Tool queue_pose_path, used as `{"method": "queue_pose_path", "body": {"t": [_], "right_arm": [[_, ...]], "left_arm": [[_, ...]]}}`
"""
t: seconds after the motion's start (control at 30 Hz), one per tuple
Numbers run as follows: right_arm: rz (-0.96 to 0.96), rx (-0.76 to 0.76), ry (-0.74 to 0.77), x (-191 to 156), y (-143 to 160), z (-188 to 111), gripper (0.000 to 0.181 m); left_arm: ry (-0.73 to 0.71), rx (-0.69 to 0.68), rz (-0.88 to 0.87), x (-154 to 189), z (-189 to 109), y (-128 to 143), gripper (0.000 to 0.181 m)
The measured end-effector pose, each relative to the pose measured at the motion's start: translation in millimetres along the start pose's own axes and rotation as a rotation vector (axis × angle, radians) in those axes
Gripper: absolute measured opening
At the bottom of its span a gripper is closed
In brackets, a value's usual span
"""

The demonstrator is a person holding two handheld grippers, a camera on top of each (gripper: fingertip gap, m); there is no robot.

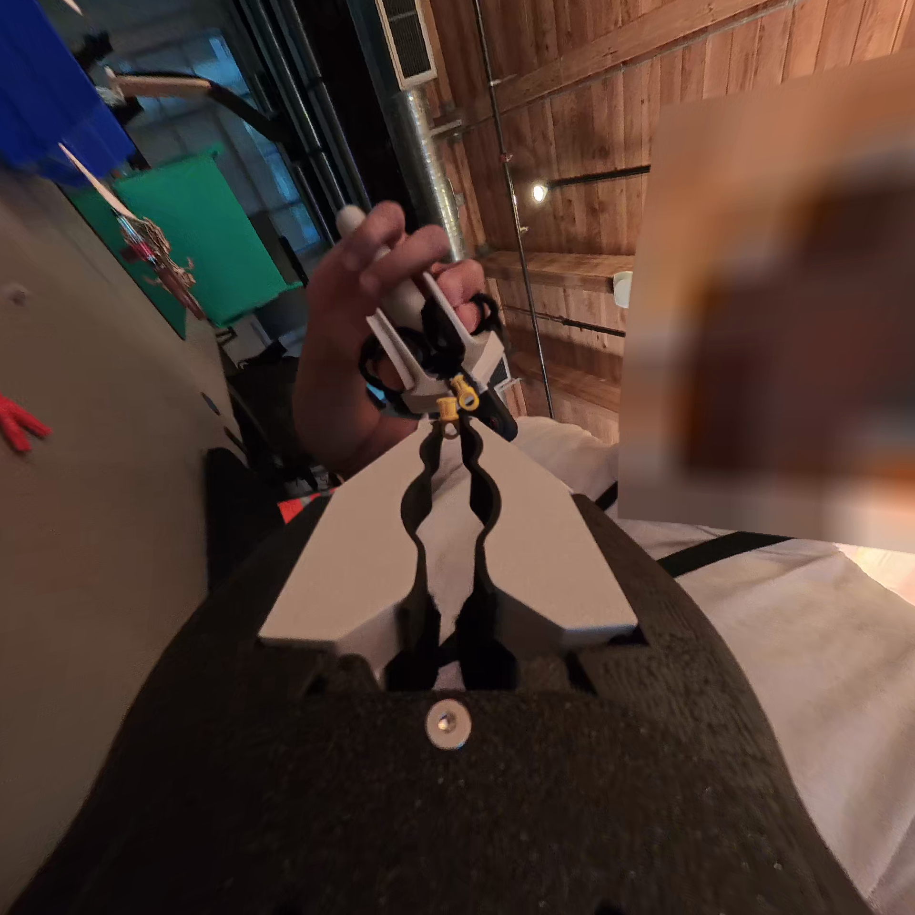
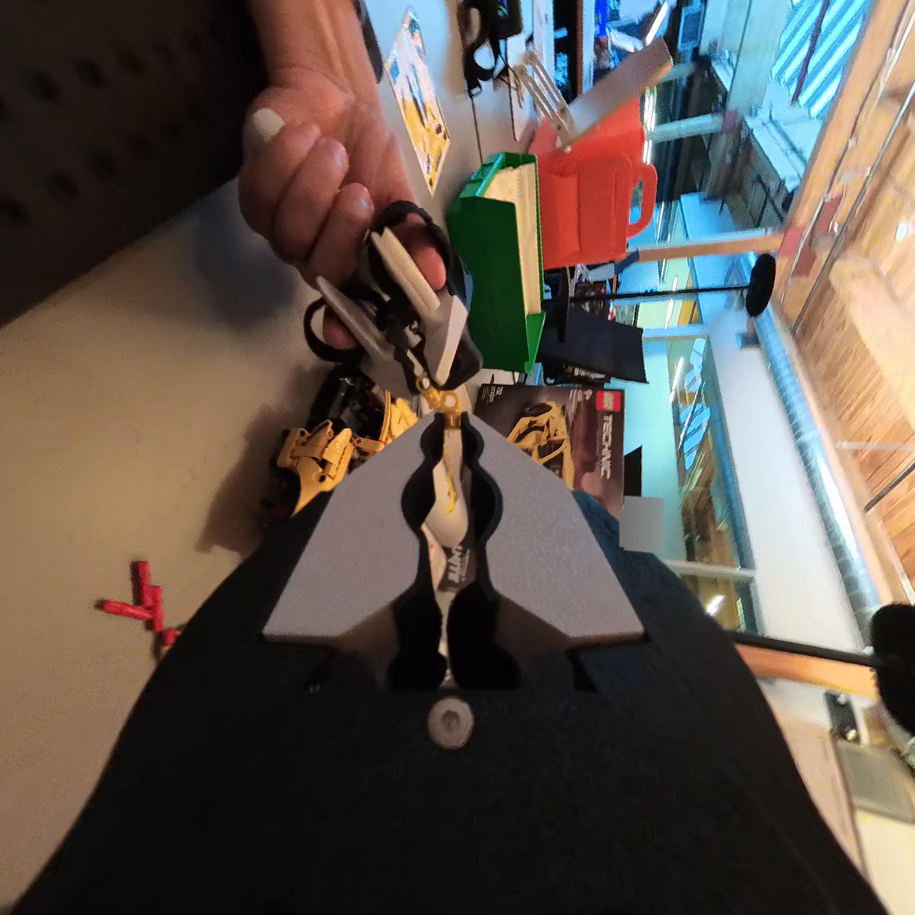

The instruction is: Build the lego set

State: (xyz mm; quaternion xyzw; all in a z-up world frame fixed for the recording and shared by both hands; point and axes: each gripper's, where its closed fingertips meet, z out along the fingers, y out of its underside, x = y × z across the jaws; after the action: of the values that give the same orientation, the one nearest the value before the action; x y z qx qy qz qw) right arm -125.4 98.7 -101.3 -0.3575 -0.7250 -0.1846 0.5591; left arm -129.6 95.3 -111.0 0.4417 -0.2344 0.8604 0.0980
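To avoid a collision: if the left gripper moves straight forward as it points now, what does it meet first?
Probably the right gripper: its tips face the left gripper, yellow pieces nearly touching. Depth is unclear.

1. The left tool (image 1: pixel 449 430) has its white fingers nearly closed, pinching a small yellow lego piece (image 1: pixel 447 409) at the tips.
2. Facing it, the right tool (image 1: pixel 458 391), gripped by a hand (image 1: pixel 341 317), holds another yellow connector (image 1: pixel 466 394) just beside the first.
3. Red pins (image 1: pixel 22 428) lie on the beige bench (image 1: pixel 99 495) at left.
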Motion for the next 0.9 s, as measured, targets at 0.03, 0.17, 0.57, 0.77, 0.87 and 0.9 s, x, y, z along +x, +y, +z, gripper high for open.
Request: {"method": "queue_pose_path", "body": {"t": [0.03,0.17,0.57,0.77,0.87,0.9], "right_arm": [[-0.033,0.013,-0.010,0,-2,1,0.005],[-0.143,0.033,-0.076,-9,-7,4,0.005],[-0.273,0.089,-0.130,-14,-20,2,0.005],[-0.287,0.080,-0.141,-19,-14,5,0.005],[-0.219,0.055,-0.151,-24,-9,8,0.005],[-0.177,0.057,-0.126,-23,-7,10,0.006]], "left_arm": [[0.007,-0.016,-0.005,1,2,3,0.007],[0.061,-0.054,-0.034,8,6,10,0.007],[0.075,-0.092,-0.088,6,8,18,0.007],[0.025,-0.085,-0.064,-1,5,16,0.007],[-0.021,-0.083,-0.036,-8,2,15,0.006],[-0.027,-0.079,-0.022,-8,2,13,0.006]]}}
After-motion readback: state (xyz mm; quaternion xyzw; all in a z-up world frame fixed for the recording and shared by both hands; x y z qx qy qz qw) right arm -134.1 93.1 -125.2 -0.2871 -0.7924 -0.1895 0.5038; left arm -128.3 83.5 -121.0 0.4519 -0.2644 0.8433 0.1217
